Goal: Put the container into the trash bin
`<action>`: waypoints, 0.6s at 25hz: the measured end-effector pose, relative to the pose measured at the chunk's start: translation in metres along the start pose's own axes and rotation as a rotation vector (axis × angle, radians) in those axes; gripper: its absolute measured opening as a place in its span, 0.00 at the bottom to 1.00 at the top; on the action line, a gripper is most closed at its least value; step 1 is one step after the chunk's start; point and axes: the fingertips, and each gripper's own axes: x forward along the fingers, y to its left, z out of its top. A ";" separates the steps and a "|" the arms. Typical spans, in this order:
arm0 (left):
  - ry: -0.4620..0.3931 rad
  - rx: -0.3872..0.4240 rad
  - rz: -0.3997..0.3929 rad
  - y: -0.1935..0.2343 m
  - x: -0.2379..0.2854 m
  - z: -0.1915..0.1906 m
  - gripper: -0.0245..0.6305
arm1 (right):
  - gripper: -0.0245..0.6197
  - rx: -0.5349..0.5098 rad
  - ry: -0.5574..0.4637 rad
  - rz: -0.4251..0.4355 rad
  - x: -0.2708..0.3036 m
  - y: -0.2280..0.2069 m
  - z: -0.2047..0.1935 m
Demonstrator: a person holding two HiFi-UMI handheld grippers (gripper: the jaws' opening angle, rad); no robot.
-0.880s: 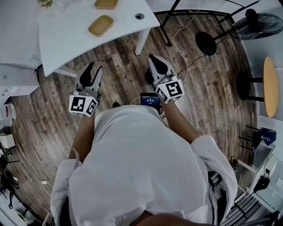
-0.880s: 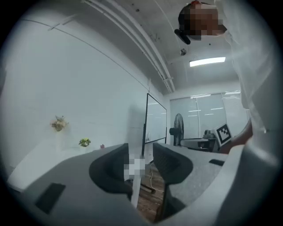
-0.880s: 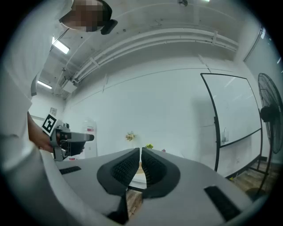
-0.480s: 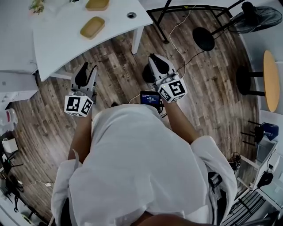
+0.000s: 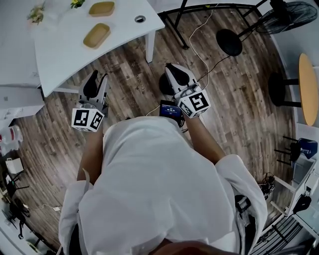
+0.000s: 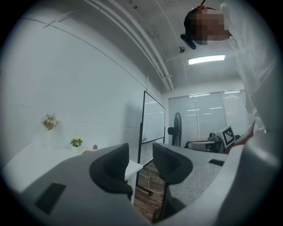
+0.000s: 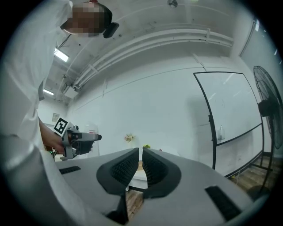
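Nothing of the task is done yet. Two tan containers lie on the white bench, untouched, and no trash bin shows in any view. The left gripper is held level just short of the bench edge, its fingers released and empty. The right gripper, farther from the bench, has its fingers clenched almost together on nothing. Picking up, carrying and dropping all remain. Small plants stand on the bench near the containers. Beyond the bench's corner, a wooden floor carries a cable, a fan and a stool.
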 end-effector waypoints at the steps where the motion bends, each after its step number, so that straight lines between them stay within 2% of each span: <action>1: 0.000 0.000 0.003 -0.002 0.002 0.000 0.30 | 0.11 0.006 -0.002 0.002 -0.001 -0.003 0.000; 11: 0.028 -0.016 0.056 -0.004 -0.003 -0.014 0.29 | 0.10 0.059 0.010 0.014 -0.010 -0.018 -0.011; 15: 0.044 -0.060 0.078 0.007 -0.001 -0.023 0.29 | 0.10 0.091 0.017 -0.002 -0.013 -0.028 -0.021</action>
